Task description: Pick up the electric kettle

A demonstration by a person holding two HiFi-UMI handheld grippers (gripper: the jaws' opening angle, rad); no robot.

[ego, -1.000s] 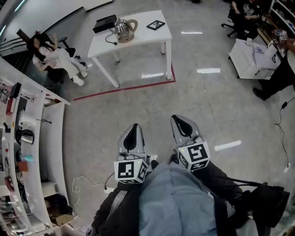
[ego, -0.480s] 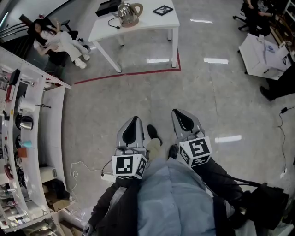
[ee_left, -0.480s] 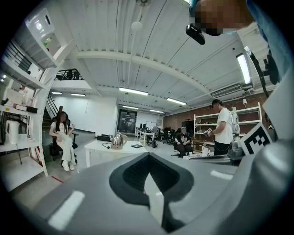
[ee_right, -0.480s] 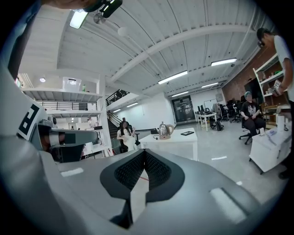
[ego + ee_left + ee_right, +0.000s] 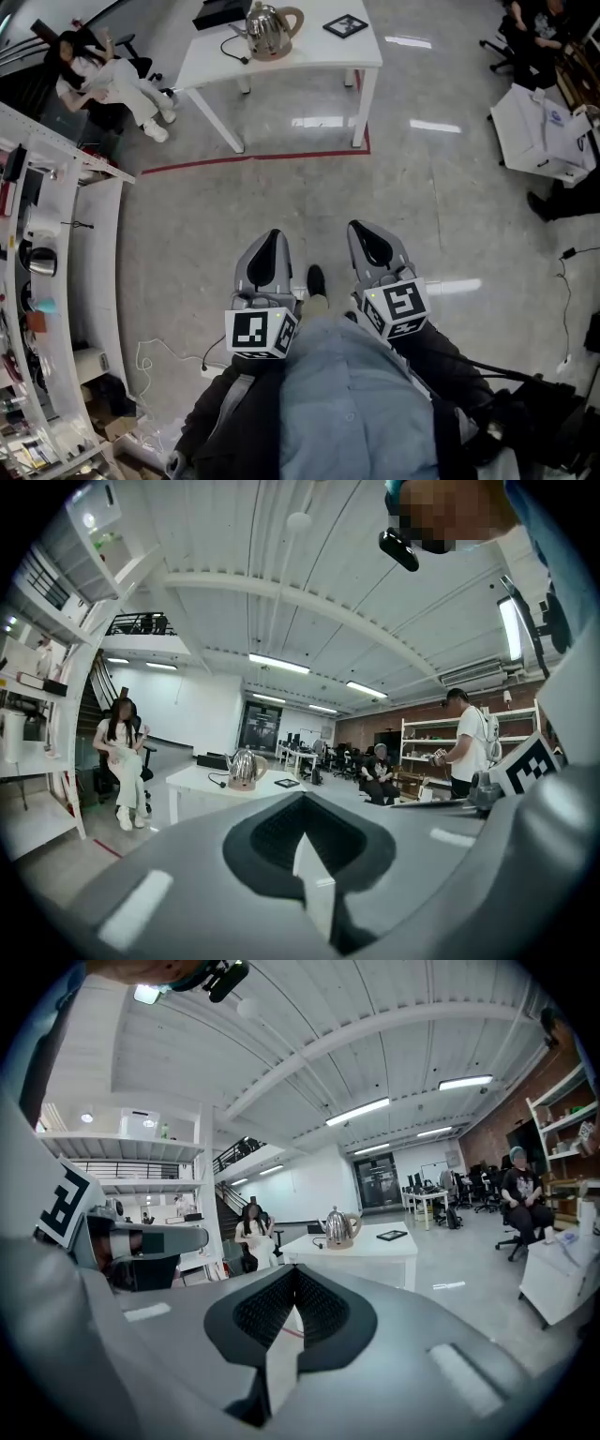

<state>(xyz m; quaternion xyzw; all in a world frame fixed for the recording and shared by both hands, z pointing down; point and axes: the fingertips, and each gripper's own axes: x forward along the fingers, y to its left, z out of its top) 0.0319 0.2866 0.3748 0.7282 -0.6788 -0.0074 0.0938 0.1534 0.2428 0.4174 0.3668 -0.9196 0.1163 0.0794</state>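
The steel electric kettle (image 5: pixel 270 28) with a tan handle stands on its base at the back left of a white table (image 5: pixel 309 56), far ahead across the floor. It also shows small and distant in the left gripper view, kettle (image 5: pixel 244 767), and in the right gripper view, kettle (image 5: pixel 339 1227). My left gripper (image 5: pixel 267 248) and right gripper (image 5: pixel 368 239) are held side by side in front of my body, well short of the table. Both point toward it and both are shut on nothing: left gripper (image 5: pixel 302 832), right gripper (image 5: pixel 292 1309).
A black box (image 5: pixel 220 11) with a cord and a dark framed tablet (image 5: pixel 345 25) share the table. A seated person in white (image 5: pixel 112 80) is left of it, beside shelving (image 5: pixel 47 234). Red floor tape (image 5: pixel 253 157) runs before the table. A white cart (image 5: pixel 544 131) stands right.
I have walked closer to the table, which is larger and higher in the head view. Both grippers came forward with me, still shut. A shoe now shows between them.
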